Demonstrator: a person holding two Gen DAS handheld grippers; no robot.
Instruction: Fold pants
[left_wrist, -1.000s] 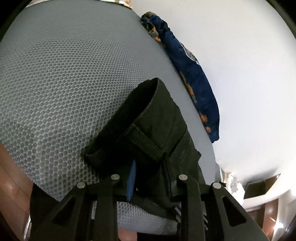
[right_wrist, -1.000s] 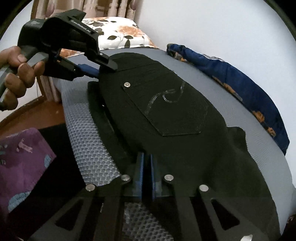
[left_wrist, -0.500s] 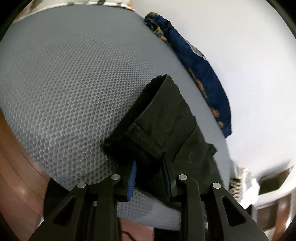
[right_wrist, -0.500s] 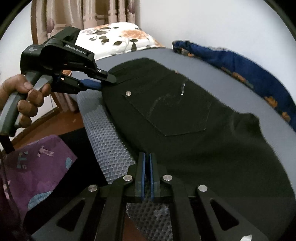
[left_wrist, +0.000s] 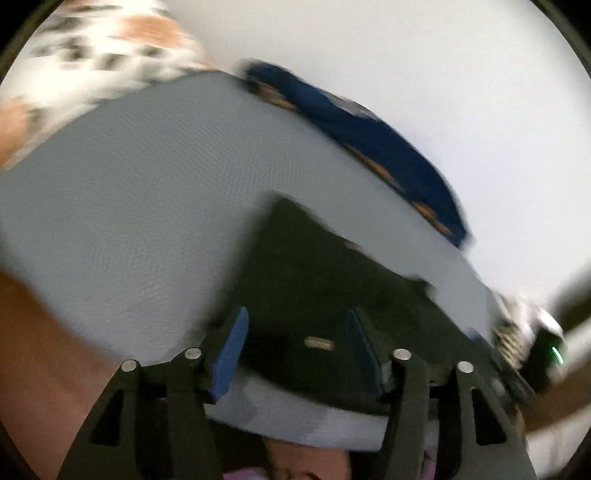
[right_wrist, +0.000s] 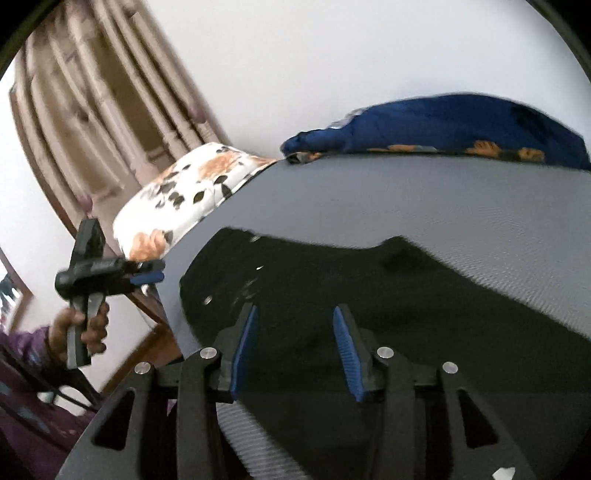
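The black pants (right_wrist: 369, 317) lie flat on the grey bed (right_wrist: 443, 206), both grippers (left_wrist: 295, 350) (right_wrist: 293, 347) opening with fingers released — a trailing pad could snag and rumple the fold.

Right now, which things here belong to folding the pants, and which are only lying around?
For the job:
- black denim pants
- left tongs, opening, off the cloth
- right tongs, opening

Lying about:
- dark blue patterned cloth
- white floral pillow
- beige curtain
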